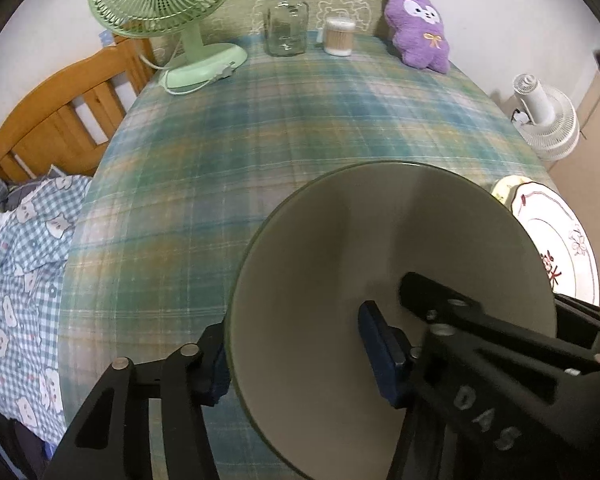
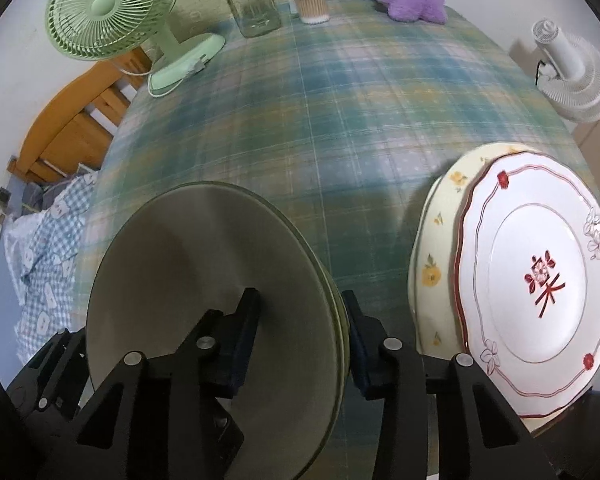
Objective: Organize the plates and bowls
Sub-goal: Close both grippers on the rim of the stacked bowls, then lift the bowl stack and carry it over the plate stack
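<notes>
A large grey-green bowl (image 1: 340, 248) stands on the plaid tablecloth, also seen as the bowl (image 2: 204, 248) in the right wrist view. My left gripper (image 1: 296, 328) straddles its left rim, one pad outside and the blue pad well inside, with a gap to the wall. My right gripper (image 2: 300, 298) straddles its right rim the same way, and its inner pad is apart from the rim. To the right, a white plate with red flowers (image 2: 540, 276) lies on a cream plate with yellow flowers (image 2: 436, 240).
At the table's far edge stand a green desk fan (image 1: 168, 4), a glass jar (image 1: 286, 24), a tub of cotton swabs (image 1: 339, 36) and a purple plush toy (image 1: 418, 28). A white fan (image 1: 544, 116) stands off the right edge. A wooden bed frame (image 1: 60, 108) and checked bedding lie left.
</notes>
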Demonstrator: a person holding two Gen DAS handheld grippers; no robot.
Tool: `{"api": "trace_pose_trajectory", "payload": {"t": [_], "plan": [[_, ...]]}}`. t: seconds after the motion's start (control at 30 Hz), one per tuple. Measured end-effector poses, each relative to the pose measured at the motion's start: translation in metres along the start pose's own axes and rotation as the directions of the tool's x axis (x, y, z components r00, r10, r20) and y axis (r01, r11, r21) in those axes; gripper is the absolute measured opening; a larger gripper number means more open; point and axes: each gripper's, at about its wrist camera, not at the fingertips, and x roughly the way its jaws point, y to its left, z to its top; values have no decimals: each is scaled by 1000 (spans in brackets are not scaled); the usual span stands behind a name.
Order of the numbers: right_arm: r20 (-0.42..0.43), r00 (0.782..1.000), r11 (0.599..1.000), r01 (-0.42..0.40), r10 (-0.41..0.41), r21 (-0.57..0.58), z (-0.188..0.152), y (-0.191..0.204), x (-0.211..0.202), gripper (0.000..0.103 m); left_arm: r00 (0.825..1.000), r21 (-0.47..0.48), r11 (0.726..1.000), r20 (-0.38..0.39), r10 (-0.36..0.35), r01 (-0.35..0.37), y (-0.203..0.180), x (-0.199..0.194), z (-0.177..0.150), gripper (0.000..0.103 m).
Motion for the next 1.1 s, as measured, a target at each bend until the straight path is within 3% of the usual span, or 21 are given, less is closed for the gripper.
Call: {"api": "trace_pose_trajectory", "payload": {"t": [0.5,1.1], "plan": [[6,1000,1000,23,-23,-14,0,7,-8,44,999,-38,998,-10,-51,50,7,-8,-1,50],[117,991,998,61,-63,17,-19,24,-78,44,994,20,997,71,-78,77,9,-68,-2,50]]}}
